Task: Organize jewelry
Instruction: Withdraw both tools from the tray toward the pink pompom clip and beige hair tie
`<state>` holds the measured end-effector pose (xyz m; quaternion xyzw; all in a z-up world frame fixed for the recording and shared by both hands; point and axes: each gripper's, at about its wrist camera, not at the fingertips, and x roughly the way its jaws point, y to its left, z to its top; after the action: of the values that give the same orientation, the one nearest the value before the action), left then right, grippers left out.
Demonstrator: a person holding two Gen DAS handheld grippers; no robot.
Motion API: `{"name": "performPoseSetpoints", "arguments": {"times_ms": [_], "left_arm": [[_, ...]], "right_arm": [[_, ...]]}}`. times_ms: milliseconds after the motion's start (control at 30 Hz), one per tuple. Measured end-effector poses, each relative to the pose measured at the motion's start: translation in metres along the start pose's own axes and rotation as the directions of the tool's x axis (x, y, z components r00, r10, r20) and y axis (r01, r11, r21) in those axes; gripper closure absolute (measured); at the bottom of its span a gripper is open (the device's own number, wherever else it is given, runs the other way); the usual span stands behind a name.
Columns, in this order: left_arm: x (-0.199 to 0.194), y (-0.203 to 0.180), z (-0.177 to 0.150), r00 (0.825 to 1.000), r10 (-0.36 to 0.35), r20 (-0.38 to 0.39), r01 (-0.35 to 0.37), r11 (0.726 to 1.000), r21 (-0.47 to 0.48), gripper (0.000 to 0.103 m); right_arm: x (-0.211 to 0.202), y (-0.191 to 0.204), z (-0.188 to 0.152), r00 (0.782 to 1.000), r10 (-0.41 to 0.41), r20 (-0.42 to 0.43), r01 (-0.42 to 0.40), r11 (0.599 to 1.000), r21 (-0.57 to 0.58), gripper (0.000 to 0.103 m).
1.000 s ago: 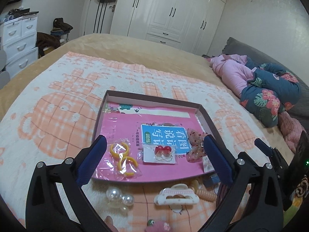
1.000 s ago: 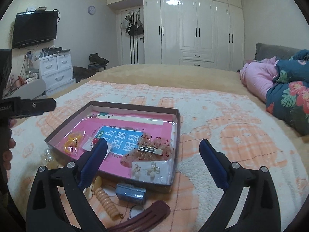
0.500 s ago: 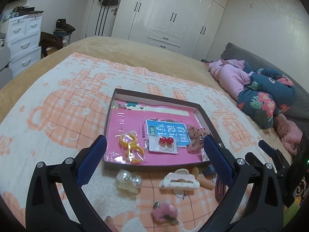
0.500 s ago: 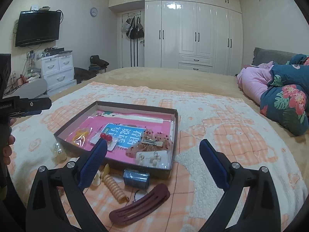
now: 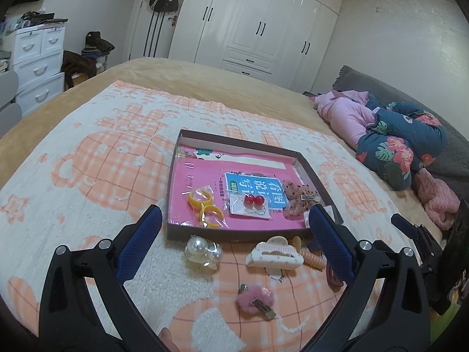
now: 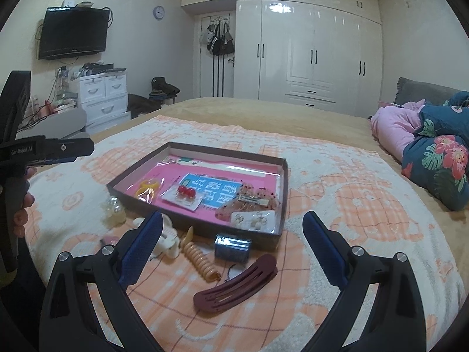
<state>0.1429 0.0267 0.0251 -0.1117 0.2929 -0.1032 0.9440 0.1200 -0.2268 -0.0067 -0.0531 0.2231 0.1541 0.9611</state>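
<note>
From your left wrist view, you've pulled up and back over the last second: the box (image 5: 318,187) has shrunk toward mid-frame and the loose pieces in front of it have come into sight, so I'd guess you're done with one drop-off and lining up the next pick. Your left hand-held gripper (image 5: 233,236) is spread wide with nothing in it. Inside the box you've got the yellow hoops (image 5: 203,204), the cherry earring card (image 5: 249,205) and a spotted pink bow (image 5: 299,198); still out on the blanket (image 5: 88,176) just in front of it are the pearl clip (image 5: 202,250), the white claw clip (image 5: 274,256), a beige coil tie (image 5: 313,259) and, nearer you, the fuzzy pink clip (image 5: 255,299). Over on the right wrist view it's the same story, backed off and higher, and your right hand-held gripper (image 6: 230,242) is wide open and empty too. Closest to it are the maroon barrette (image 6: 236,289) and a little blue piece (image 6: 233,248) touching the box's near wall, so either looks like an easy next grab. Surface is a soft orange-and-white blanket on a bed, so things sink in a bit. Room: white wardrobes (image 6: 310,52), wall TV (image 6: 73,33), drawer unit (image 6: 102,96), floral bedding (image 6: 436,158) off to the right.
</note>
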Motion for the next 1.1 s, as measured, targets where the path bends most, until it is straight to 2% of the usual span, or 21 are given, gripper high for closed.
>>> {"name": "performPoseSetpoints", "arguments": {"times_ms": [367,833,1100], "left_arm": [[-0.017,-0.001,-0.021,1.000,0.006,0.019,-0.006,1.000,0.022,0.011],[-0.017,0.004,-0.059,0.997,0.013,-0.072,-0.007,0.997,0.072,0.011],[-0.002,-0.006,-0.076,0.992,-0.019,-0.123,0.033,0.994,0.109,0.011]], "right_arm": [[-0.010,0.017,-0.011,0.999,0.031,-0.008,-0.031,0.999,-0.044,0.009],[0.003,0.019,-0.022,0.995,0.065,-0.073,-0.068,0.997,-0.031,0.010],[0.013,0.015,-0.029,0.993,0.053,-0.109,-0.057,0.998,-0.035,0.011]]}}
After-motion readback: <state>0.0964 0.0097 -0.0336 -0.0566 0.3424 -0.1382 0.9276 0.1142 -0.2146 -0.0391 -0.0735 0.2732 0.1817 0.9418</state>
